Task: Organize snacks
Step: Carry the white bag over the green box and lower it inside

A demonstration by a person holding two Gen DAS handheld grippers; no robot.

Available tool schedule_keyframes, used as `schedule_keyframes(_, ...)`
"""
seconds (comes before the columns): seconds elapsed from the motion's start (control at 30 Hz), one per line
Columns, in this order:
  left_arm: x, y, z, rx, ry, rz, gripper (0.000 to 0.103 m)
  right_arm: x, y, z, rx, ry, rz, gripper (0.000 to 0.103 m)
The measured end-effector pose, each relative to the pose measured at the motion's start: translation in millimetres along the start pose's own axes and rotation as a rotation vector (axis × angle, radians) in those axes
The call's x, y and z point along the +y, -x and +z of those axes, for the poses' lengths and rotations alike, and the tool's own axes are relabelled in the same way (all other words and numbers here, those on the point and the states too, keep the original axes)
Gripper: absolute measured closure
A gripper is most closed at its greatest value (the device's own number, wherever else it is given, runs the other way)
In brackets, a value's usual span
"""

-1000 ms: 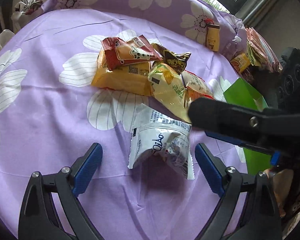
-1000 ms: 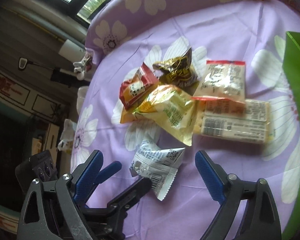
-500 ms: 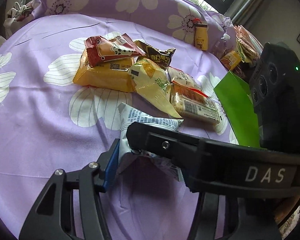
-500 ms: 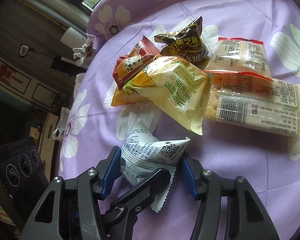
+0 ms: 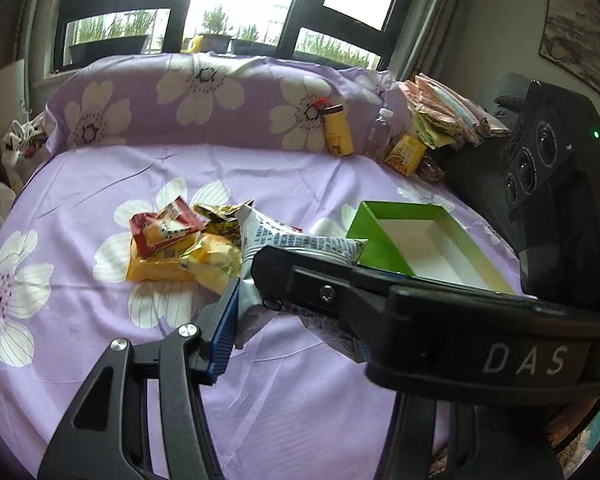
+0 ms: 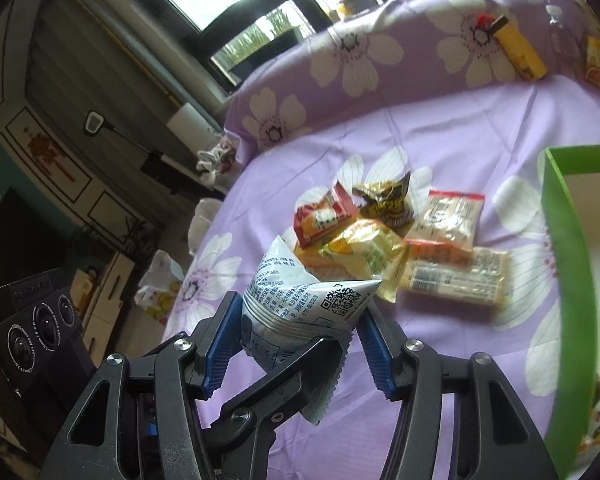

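Observation:
A white snack bag (image 5: 276, 240) with blue print hangs above the purple flowered cloth (image 5: 100, 184), held from two sides. My left gripper (image 5: 296, 312) is shut on it; its blue left pad presses the bag's edge, and its other finger is hidden behind the right gripper's black finger (image 5: 380, 308). In the right wrist view, my right gripper (image 6: 296, 344) is shut on the same white snack bag (image 6: 300, 300), a blue pad on each side. The left gripper's finger (image 6: 276, 392) crosses beneath. A green box (image 5: 396, 206) with a white inside stands open to the right.
Several snack packets lie piled on the cloth: red (image 6: 324, 216), yellow (image 6: 364, 252), dark gold (image 6: 388, 200) and two clear ones (image 6: 456, 276). A yellow bottle (image 5: 337, 130), a water bottle (image 5: 378, 136) and a carton (image 5: 407, 155) lean on the raised back edge.
Both grippers closed on the white bag where it lay on the cloth and have lifted it. Both views have tipped up, so the window and the open box now show.

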State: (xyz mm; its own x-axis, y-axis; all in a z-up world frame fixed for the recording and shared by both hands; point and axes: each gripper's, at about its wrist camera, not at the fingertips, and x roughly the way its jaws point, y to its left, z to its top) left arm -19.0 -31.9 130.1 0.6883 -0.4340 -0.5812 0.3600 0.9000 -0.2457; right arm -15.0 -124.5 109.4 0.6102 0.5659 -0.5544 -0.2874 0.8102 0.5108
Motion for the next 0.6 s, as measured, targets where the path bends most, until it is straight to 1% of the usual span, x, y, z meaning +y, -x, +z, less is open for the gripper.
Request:
schedule_keyframes(0.13,-30,6,5,-0.020,-0.045,-0.014,0.049,-7,37,2,-0.060,0.002,-0.005,0.043)
schedule_keyframes(0.4,-70,1,15,-0.046,-0.089,-0.044,0.049,-26,76,6,-0.127,-0.004,-0.026,0.043)
schedule_keyframes(0.6,-94,-10,22,-0.048,-0.116,-0.089,0.049,-44,100,8,-0.163,-0.022,-0.054,0.043)
